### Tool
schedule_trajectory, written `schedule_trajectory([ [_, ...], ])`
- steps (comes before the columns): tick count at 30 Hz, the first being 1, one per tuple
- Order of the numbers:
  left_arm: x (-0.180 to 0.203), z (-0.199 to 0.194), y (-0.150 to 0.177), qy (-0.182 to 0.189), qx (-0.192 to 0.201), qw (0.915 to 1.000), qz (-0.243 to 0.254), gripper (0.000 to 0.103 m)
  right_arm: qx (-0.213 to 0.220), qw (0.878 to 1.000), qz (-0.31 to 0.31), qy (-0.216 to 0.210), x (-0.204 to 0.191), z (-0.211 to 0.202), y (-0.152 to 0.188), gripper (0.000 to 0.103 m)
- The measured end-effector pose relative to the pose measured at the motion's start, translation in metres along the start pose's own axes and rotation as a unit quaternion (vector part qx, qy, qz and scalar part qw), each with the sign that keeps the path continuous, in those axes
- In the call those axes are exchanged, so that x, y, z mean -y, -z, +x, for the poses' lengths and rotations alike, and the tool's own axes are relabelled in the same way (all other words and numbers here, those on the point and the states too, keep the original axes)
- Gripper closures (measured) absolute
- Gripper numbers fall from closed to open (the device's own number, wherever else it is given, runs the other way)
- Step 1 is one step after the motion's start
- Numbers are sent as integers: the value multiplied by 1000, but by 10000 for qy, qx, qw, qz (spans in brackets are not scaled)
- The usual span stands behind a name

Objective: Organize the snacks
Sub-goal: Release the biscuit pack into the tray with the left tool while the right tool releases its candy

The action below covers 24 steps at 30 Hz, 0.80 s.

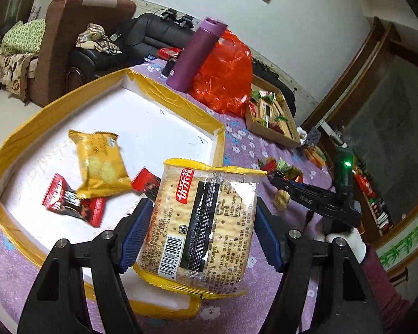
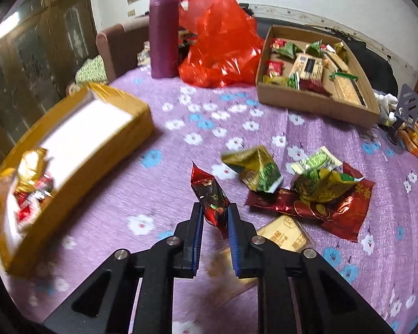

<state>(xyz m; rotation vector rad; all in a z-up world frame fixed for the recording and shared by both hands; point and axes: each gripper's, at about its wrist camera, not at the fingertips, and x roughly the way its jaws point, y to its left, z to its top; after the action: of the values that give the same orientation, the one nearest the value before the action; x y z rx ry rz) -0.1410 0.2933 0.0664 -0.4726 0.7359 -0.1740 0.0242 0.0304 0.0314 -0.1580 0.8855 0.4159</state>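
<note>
My left gripper (image 1: 203,203) is shut on a clear cracker packet (image 1: 206,222) with yellow ends, held over the near corner of the yellow-rimmed white tray (image 1: 181,103). Inside the tray lie a yellow snack packet (image 1: 100,164) and red candy wrappers (image 1: 69,200). My right gripper (image 2: 215,207) is shut on a dark red candy (image 2: 209,192), just above the purple cloth. To its right lie loose snacks: a green-gold packet (image 2: 253,169), another (image 2: 317,178), and a big red packet (image 2: 320,208). A pale yellow packet (image 2: 287,236) lies under the right finger. The tray (image 2: 97,150) sits at left.
A cardboard box (image 2: 315,103) full of several snacks stands at the back right. A purple flask (image 2: 164,30) and a red plastic bag (image 2: 220,41) stand at the back. A small metal stand (image 2: 406,108) is at the far right edge. Sofas lie beyond the table.
</note>
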Motion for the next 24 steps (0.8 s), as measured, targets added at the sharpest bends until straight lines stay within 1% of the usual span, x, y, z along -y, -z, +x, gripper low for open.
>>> schedule_trajectory([
  [2, -6, -4, -12, -69, 46, 10000, -42, 32, 85, 9998, 34, -192, -8, -14, -6, 86],
  [6, -14, -3, -40, -387, 55, 9992, 41, 32, 164, 9973, 33, -711, -34, -36, -23, 86],
  [9, -27, 10, -59, -580, -28, 9983, 23, 32, 83, 9930, 18, -1176, -63, -40, -35, 86],
  [11, -39, 20, -69, -630, -110, 9979, -115, 32, -4, 9900, -24, -1413, -83, -38, -40, 86],
  [13, -51, 32, -79, -602, -157, 9977, -261, 32, -119, 9868, -101, -1613, -107, -31, -44, 86],
  [15, -60, 41, -88, -612, -172, 9974, -330, 32, -183, 9866, -295, -1597, -133, -20, -47, 86],
  [19, -68, 52, -98, -604, -170, 9972, -395, 32, -355, 9857, -452, -1583, -166, 3, -48, 86],
  [21, -70, 55, -103, -482, -128, 9979, -407, 32, -367, 9873, -573, -1435, -178, 13, -47, 86],
  [23, -74, 57, -106, -322, -112, 9984, -458, 32, -347, 9885, -690, -1301, -187, 24, -47, 81],
  [24, -75, 57, -106, -277, -102, 9985, -461, 32, -320, 9889, -733, -1251, -191, 26, -46, 81],
])
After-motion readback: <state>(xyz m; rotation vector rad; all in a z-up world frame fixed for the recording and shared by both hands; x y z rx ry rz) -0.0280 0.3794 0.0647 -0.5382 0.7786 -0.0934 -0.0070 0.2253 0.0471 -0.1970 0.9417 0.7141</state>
